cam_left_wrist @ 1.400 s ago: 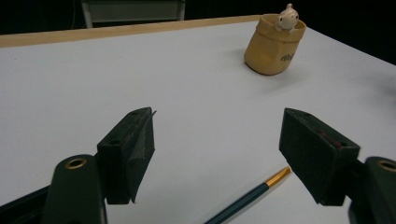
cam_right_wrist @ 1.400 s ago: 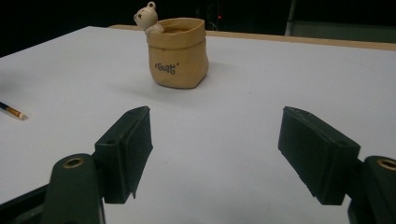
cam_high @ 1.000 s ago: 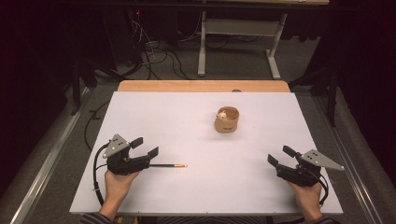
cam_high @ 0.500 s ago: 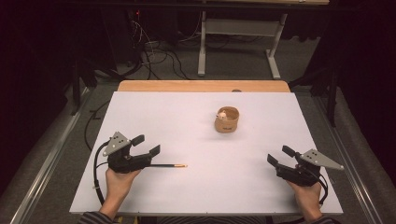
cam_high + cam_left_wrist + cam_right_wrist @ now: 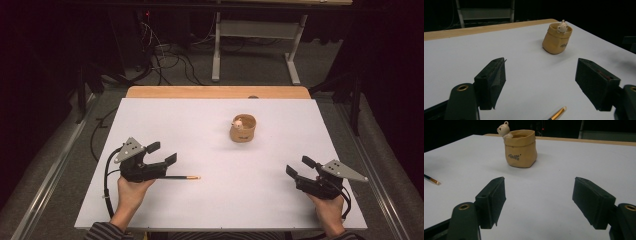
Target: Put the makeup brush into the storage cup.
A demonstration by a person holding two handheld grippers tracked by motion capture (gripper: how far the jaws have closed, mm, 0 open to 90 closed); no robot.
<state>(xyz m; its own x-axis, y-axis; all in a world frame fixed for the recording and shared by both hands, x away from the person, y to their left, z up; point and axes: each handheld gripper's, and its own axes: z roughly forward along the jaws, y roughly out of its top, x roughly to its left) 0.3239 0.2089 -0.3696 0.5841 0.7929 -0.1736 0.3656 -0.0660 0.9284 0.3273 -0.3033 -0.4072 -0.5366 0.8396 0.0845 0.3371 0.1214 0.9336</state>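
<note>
The pencil (image 5: 181,177) lies flat on the white table (image 5: 210,125), near my side and left of centre, its tan tip pointing right. My left gripper (image 5: 165,153) hangs just over its dark end with the jaws spread wide and nothing between them; in the left gripper view the pencil's tip (image 5: 557,113) pokes in at the bottom, under the gap between the jaws. Compared with a second ago, almost nothing has shifted: the left gripper has crept a touch toward the right and tilted slightly, and the pencil has not moved at all. I read that as lining up for the pick, with the grasp not yet made. I would need to drop lower before closing.

My right gripper (image 5: 298,168) rests low at the near right, well apart from the pencil, jaws spread too and empty, unchanged from before.

Farther off, right of centre, stands a small tan sack-shaped holder (image 5: 243,129) with a little bear figure (image 5: 503,129) on its rim, upright, probably where the pencil goes.

The table has a wooden strip (image 5: 218,92) along its far edge. Beyond it the room is dark, with cables (image 5: 165,55) on the floor and a grey desk frame (image 5: 255,45).
</note>
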